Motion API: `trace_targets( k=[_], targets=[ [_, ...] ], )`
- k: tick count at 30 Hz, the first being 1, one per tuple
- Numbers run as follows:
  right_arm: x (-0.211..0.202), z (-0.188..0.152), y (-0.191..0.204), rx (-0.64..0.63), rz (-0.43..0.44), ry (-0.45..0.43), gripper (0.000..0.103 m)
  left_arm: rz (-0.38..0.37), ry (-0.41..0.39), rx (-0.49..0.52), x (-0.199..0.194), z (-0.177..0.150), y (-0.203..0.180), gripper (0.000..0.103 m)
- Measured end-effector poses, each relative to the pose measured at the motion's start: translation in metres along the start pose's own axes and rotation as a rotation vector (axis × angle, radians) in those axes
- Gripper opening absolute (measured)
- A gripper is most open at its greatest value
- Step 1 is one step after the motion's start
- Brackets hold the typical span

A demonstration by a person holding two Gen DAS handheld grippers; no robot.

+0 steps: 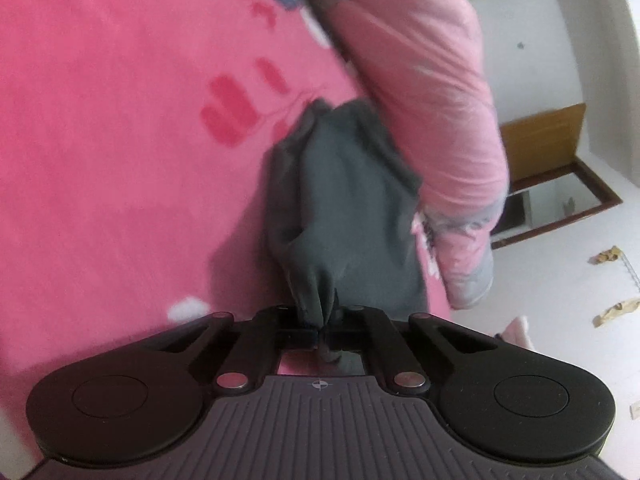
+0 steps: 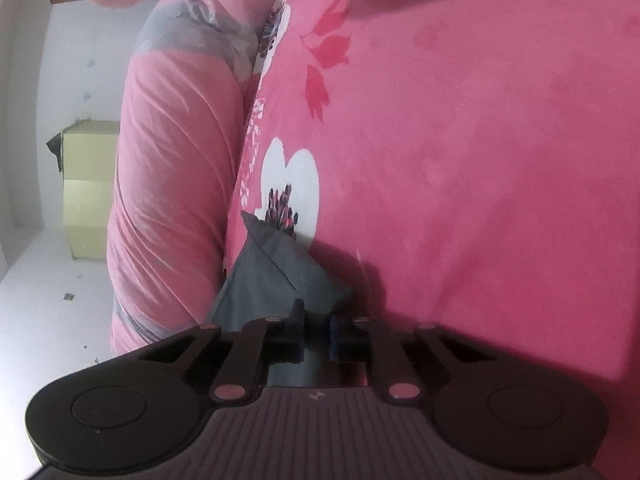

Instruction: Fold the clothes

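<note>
We pinch the dark grey cotton garment [image 1: 344, 200] in both the left gripper [image 1: 322, 330] and right gripper [image 2: 317, 340], lower centre, stretching it over the pink floral bedsheet [image 2: 480, 160] for folding.

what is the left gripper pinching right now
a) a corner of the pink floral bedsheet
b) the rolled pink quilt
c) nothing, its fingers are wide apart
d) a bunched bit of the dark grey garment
d: in the left wrist view the left gripper has its fingers closed on a gathered fold of the dark grey garment, which trails away over the pink bedsheet.
</note>
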State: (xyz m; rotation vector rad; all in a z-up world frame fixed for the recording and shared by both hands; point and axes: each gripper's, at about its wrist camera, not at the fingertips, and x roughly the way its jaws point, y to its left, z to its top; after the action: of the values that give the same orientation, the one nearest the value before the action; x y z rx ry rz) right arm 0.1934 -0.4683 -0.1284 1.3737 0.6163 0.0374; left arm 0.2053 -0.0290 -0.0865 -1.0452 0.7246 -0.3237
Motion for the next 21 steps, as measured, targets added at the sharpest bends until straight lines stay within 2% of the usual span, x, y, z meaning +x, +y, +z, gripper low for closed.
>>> trace_targets(
  k=[5, 8, 14, 16, 18, 19, 20, 21],
  targets=[
    [-0.045, -0.035, 0.001, 0.000, 0.009, -0.015, 0.010, -0.052, 0.001, 0.065, -0.045, 0.006, -0.008, 0.000],
    [-0.081, -0.066, -0.006, -0.006, 0.014, -0.012, 0.010, -0.077, 0.027, 0.097, -0.086, 0.003, 0.003, 0.000],
    [-0.162, -0.160, -0.049, 0.031, -0.024, 0.006, 0.010, -0.029, 0.104, 0.136, -0.155, -0.021, 0.048, 0.001],
    [-0.173, -0.175, -0.053, -0.035, -0.027, -0.003, 0.012, -0.012, 0.146, 0.135, -0.158, -0.027, 0.064, 0.003],
    [-0.182, -0.180, -0.049, -0.134, -0.077, -0.038, 0.013, 0.019, 0.177, 0.130, -0.154, -0.027, 0.075, 0.010],
    [-0.187, -0.180, -0.041, -0.183, -0.096, -0.051, 0.017, 0.030, 0.167, 0.144, -0.155, -0.026, 0.076, 0.010],
    [-0.193, -0.181, -0.033, -0.232, -0.114, -0.064, 0.019, 0.034, 0.152, 0.162, -0.160, -0.024, 0.076, 0.017],
    [-0.198, -0.181, -0.025, -0.282, -0.133, -0.078, 0.019, 0.044, 0.125, 0.189, -0.167, -0.022, 0.074, 0.028]
  ],
)
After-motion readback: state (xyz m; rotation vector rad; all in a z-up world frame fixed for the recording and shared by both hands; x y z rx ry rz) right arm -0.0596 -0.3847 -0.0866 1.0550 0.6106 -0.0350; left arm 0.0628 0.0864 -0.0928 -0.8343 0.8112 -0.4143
